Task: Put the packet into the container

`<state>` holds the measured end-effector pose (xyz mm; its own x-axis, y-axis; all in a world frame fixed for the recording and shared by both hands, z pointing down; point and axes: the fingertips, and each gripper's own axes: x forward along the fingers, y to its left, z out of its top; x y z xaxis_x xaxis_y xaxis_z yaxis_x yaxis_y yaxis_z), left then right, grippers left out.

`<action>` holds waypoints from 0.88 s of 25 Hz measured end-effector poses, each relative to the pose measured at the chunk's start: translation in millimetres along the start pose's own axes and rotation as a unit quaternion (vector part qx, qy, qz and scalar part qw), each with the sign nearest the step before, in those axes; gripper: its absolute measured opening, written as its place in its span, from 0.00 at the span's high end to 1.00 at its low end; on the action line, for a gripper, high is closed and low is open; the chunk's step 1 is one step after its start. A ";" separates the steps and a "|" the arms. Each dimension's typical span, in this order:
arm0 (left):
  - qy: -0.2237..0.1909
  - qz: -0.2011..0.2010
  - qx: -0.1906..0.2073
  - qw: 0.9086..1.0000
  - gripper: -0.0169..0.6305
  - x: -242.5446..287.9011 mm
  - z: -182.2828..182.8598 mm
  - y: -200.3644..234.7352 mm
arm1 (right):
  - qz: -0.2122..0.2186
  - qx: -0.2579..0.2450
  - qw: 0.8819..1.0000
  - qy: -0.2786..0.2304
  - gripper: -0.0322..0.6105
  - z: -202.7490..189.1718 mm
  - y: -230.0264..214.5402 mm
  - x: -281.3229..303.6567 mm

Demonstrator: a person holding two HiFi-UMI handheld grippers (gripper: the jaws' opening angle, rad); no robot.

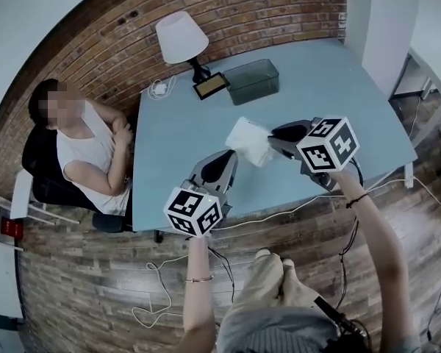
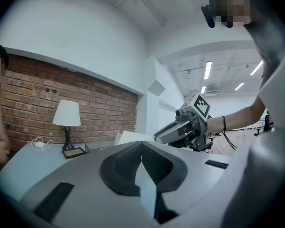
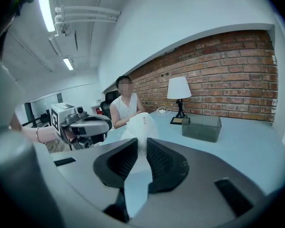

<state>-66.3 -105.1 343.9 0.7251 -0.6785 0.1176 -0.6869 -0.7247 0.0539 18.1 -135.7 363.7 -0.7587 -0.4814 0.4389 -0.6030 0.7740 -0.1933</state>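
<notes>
Closest to the head camera, the left gripper (image 1: 230, 157) is being held up over the table's (image 1: 338, 101) near edge, on the side of its near-left corner. Its jaws are being pressed together tip to tip, with no gap showing between them in the left gripper view. One end of the packet (image 1: 248, 140) is lying right at those tips, and whether it is being pinched there cannot be told.

To the right, the right gripper (image 3: 142, 145) is being pointed leftward and slightly down. Its jaws are being held narrow, with the white packet clamped between the pads. The packet is being carried in the air between the two grippers, above the near half of the table and clear of its surface. Its long axis seems to be running on from the right gripper's jaws toward the table's left edge, with the free end being pointed that way and slightly upward. This is not being shown sharply enough for more to be said.

At the far edge, well apart from the packet, the clear grey container (image 1: 251, 81) is being left open-topped and upright. Just beside it, on its left, a small dark frame (image 1: 210, 85) and a white-shaded lamp (image 1: 181, 37) are being shown near the far-left corner. A seated person (image 1: 92, 153) is being shown at the left edge, in front of a brick wall (image 1: 279, 6).
</notes>
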 end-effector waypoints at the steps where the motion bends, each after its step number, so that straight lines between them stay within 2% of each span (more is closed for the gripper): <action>1: -0.002 -0.001 0.001 1.000 0.96 3.4 2.8 -1.1 | -0.002 -0.002 1.000 -0.002 0.84 2.8 -2.9 -3.0; 10: -0.006 -0.007 0.003 1.000 0.96 39.1 8.4 7.3 | -0.005 -0.014 1.000 -0.001 0.84 13.4 -41.7 -0.2; 22: -0.010 0.000 -0.013 1.000 0.96 107.7 11.3 60.8 | 0.015 -0.021 1.000 0.011 0.84 34.8 -110.7 37.2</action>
<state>-29.4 -223.6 348.7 0.7257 -0.6810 0.0979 -0.6878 -0.7215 0.0794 48.1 -253.6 370.9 -0.7702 -0.4492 0.4528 -0.5693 0.8043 -0.1705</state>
